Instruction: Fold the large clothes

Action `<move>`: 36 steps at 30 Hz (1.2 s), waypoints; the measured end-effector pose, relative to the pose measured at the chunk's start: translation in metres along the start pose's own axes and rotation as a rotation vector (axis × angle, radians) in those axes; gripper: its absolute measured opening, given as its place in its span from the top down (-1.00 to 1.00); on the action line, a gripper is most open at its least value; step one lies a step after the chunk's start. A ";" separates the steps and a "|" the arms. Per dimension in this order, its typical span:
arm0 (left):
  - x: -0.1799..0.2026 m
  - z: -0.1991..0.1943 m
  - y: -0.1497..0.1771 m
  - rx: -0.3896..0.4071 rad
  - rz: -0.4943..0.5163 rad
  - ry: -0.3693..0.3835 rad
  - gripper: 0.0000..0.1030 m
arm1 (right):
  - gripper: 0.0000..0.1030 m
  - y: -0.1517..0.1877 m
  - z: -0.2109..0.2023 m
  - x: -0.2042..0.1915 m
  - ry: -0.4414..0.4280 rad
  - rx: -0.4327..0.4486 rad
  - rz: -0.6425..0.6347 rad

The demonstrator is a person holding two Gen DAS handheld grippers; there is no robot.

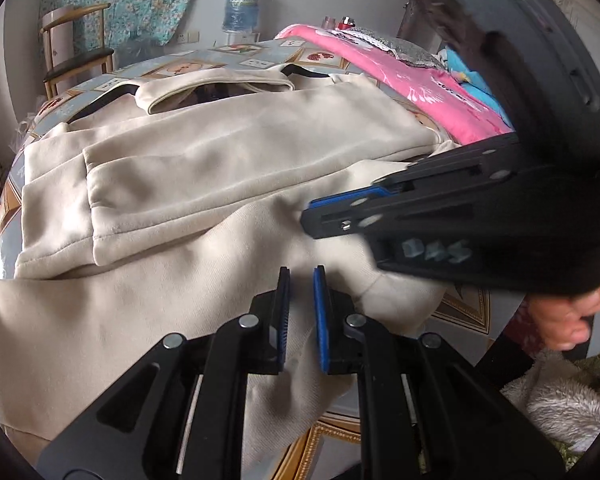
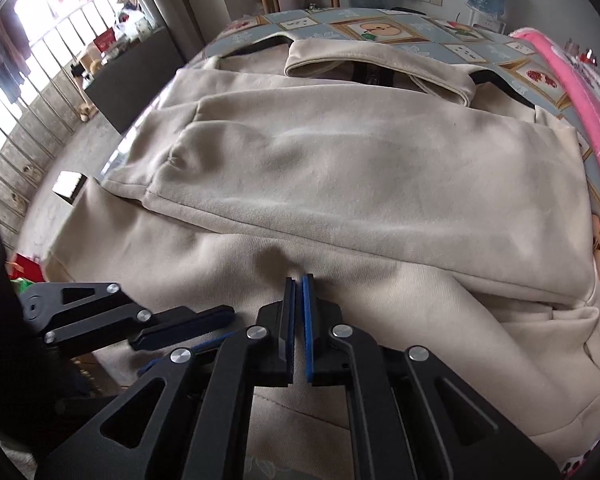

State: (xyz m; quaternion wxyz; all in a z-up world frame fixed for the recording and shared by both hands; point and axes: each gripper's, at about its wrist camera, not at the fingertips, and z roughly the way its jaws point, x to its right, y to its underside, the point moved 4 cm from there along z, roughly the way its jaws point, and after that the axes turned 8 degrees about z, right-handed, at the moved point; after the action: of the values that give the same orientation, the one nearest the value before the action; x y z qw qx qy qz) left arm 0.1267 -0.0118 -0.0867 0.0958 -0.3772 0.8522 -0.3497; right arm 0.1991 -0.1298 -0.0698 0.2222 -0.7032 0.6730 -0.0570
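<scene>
right jaws (image 2: 299, 280) pinched on cream garment's (image 2: 340, 168) lower fabric | left jaws (image 1: 301, 274) nearly closed, gripping nothing I can see | garment spread on bench (image 2: 380, 24) | risk — thin pinch slips, fold collapses

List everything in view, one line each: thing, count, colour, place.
garment: one, beige, spread over the table, sleeve folded across
tablecloth: one, blue-grey with picture squares, under the garment
pink cloth: one, pink, on the table's far right
water bottle: one, blue, by the far wall
chair: one, wooden with a dark seat, far left
left gripper: black with blue pads, nearly shut, over the near hem
right gripper: same colours, shut at the fabric
hand: one, far right
</scene>
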 end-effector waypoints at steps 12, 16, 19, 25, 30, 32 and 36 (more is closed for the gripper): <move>-0.001 0.002 0.000 -0.009 0.007 0.007 0.76 | 0.88 0.027 -0.028 0.091 0.103 0.019 0.137; -0.001 0.002 -0.001 -0.009 0.013 0.010 0.76 | 1.00 0.023 -0.041 0.137 -0.021 0.042 0.282; -0.001 0.002 -0.001 -0.010 0.023 0.014 0.76 | 0.92 0.025 -0.049 0.170 0.034 0.085 0.360; 0.000 0.002 -0.001 -0.011 0.029 0.012 0.76 | 1.00 0.033 -0.051 0.200 0.023 0.123 0.419; 0.001 0.001 -0.001 -0.010 0.036 0.006 0.75 | 1.00 0.031 -0.058 0.197 0.071 0.163 0.421; 0.003 0.000 0.000 -0.010 0.044 0.002 0.75 | 0.84 0.029 -0.067 0.187 0.115 0.177 0.375; 0.004 -0.001 0.000 -0.010 0.046 -0.007 0.75 | 0.26 0.024 -0.078 0.171 0.224 0.192 0.266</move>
State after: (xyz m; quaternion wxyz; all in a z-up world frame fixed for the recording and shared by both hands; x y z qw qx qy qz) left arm 0.1238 -0.0140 -0.0858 0.1051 -0.3595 0.8619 -0.3419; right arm 0.1620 -0.3147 -0.0468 0.2174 -0.5730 0.7719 -0.1690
